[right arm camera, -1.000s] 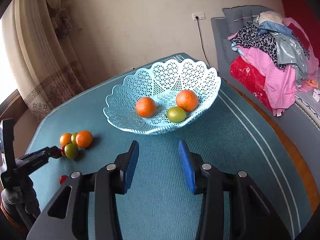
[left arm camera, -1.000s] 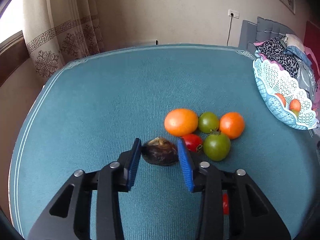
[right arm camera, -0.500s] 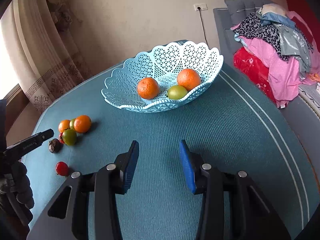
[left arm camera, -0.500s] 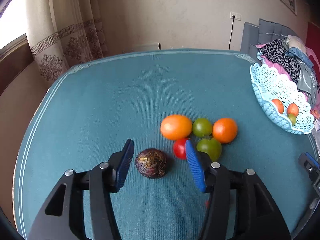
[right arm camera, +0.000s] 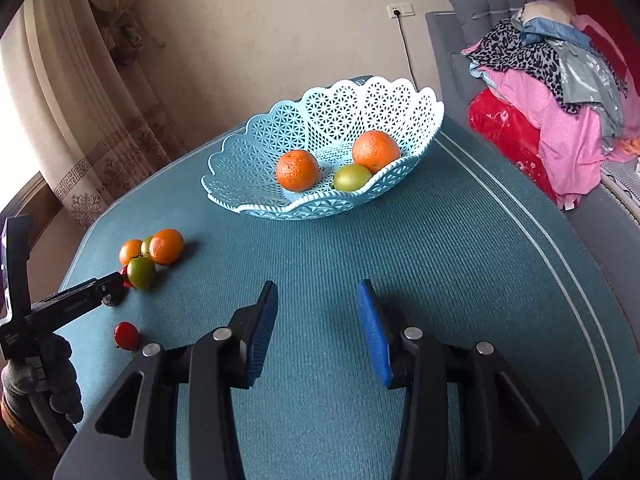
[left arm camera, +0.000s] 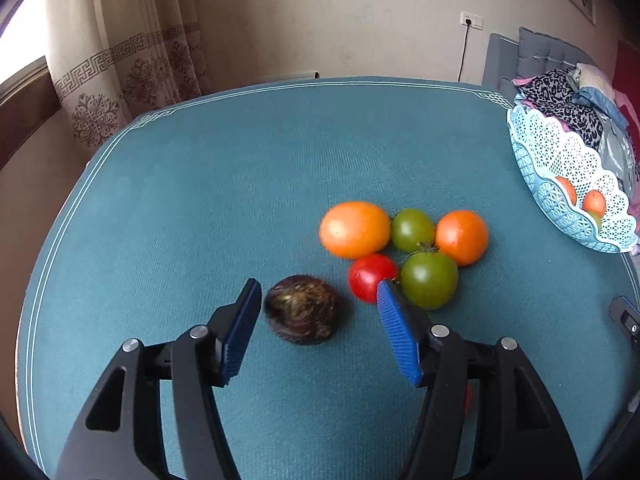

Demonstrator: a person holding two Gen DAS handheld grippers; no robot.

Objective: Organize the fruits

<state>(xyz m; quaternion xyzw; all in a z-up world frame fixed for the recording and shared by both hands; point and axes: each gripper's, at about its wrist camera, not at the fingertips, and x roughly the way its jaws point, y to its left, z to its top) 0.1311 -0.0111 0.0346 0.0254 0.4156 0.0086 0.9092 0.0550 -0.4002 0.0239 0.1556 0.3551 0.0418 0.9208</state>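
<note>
Tilting downward, left gripper [left arm camera: 316,308] opens around dark fruit [left arm camera: 301,309].

Left wrist view: a dark, rough, rounded fruit [left arm camera: 301,309] lies on the teal cloth-covered surface [left arm camera: 240,184], between the opening jaws of the left tool [left arm camera: 316,312], just beside the left pad and apart from the right. Behind and to the right, five fruits are clustered touching: a large orange tomato [left arm camera: 354,229], a small green tomato [left arm camera: 412,229], a round orange [left arm camera: 461,237], a red tomato [left arm camera: 371,282] and a large green tomato [left arm camera: 429,279]. A pale blue perforated plastic basket [left arm camera: 560,160] stands at the far right edge, three fruits inside.
</note>
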